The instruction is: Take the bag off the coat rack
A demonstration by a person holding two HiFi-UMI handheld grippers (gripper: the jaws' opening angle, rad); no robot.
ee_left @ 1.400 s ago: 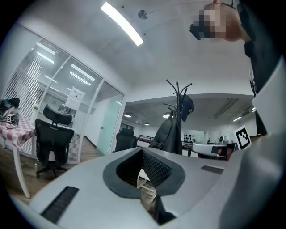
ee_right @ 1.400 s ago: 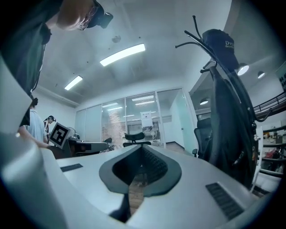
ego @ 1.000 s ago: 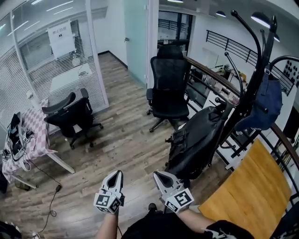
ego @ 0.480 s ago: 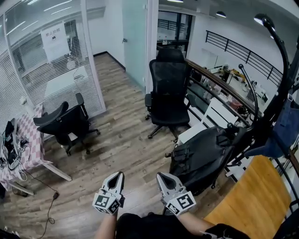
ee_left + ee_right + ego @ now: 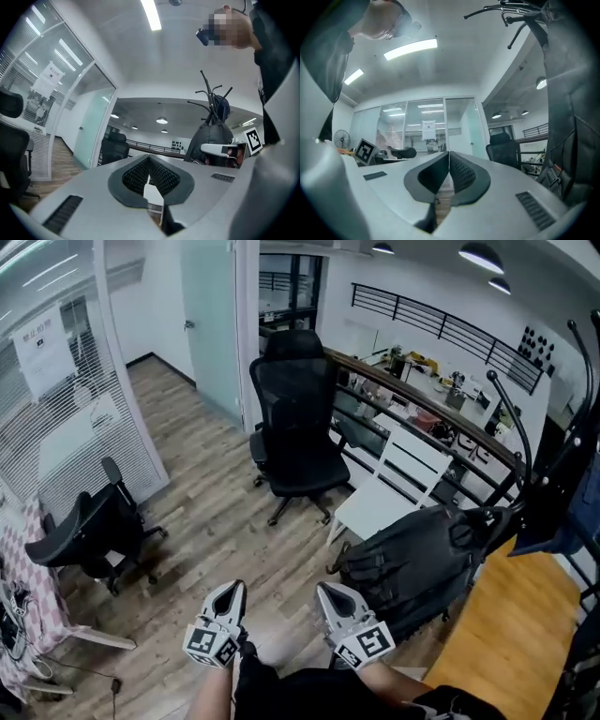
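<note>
The left hand-held gripper [image 5: 232,589] is well left of the coat rack [image 5: 562,460], its jaws pressed together on nothing. The right hand-held gripper [image 5: 330,591] is nearer the coat rack but also apart from it, likewise pressed together and empty. The black backpack [image 5: 412,563] hangs low on the coat rack's left side; which hook carries it cannot be told.

Both pairs of jaws would need to spread first. A pinch on loose fabric instead of a strap could slip, since the backpack looks full and heavy. Pulling it sideways instead of lifting it clear of the hook could tip the coat rack. It could also drag off the blue cloth item [image 5: 562,532] hanging on the coat rack's right.
</note>
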